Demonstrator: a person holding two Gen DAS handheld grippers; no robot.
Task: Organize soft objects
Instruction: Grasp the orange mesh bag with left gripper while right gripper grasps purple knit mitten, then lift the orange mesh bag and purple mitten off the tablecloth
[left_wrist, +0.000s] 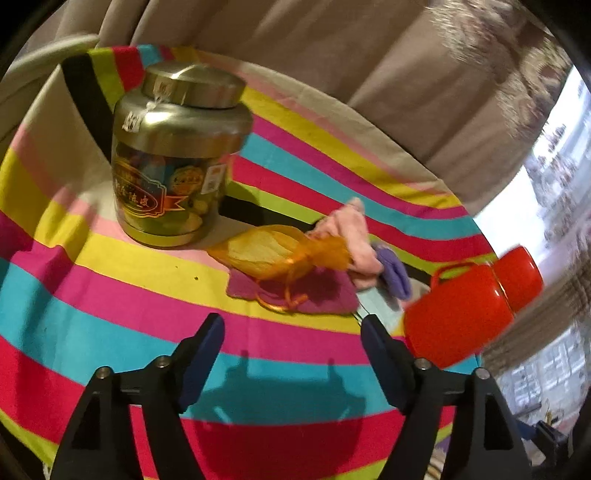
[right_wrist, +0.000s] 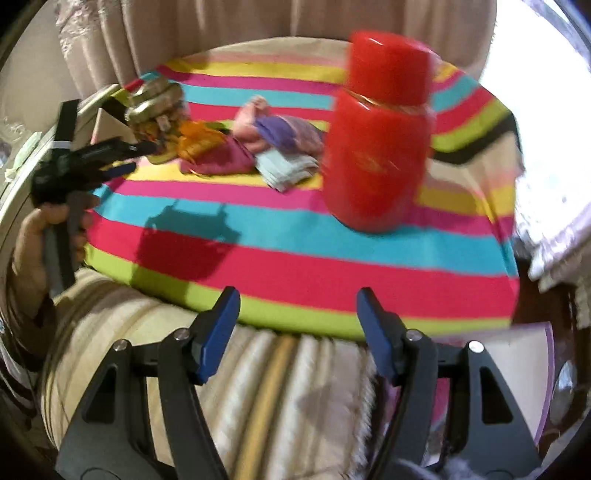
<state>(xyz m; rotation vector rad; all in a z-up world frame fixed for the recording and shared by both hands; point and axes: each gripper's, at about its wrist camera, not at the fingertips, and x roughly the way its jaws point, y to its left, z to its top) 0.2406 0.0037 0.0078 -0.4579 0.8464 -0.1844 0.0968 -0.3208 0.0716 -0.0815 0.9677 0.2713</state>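
Both grippers, left gripper (left_wrist: 291, 325) and right gripper (right_wrist: 297, 306), gape above the striped cloth (left_wrist: 110, 295)

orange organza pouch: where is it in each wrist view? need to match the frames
Left wrist: the orange organza pouch lies centre frame, on the magenta cloth, right of the gold-lidded jar.
Right wrist: the pouch sits upper left, small and blurred, just beyond the left tongs.
Shared landmark: the red canister, right of the soft pile in both views.

soft items (left_wrist: 317, 258) on tablecloth (left_wrist: 110, 295) between jar (left_wrist: 173, 155) and flask (left_wrist: 469, 306)
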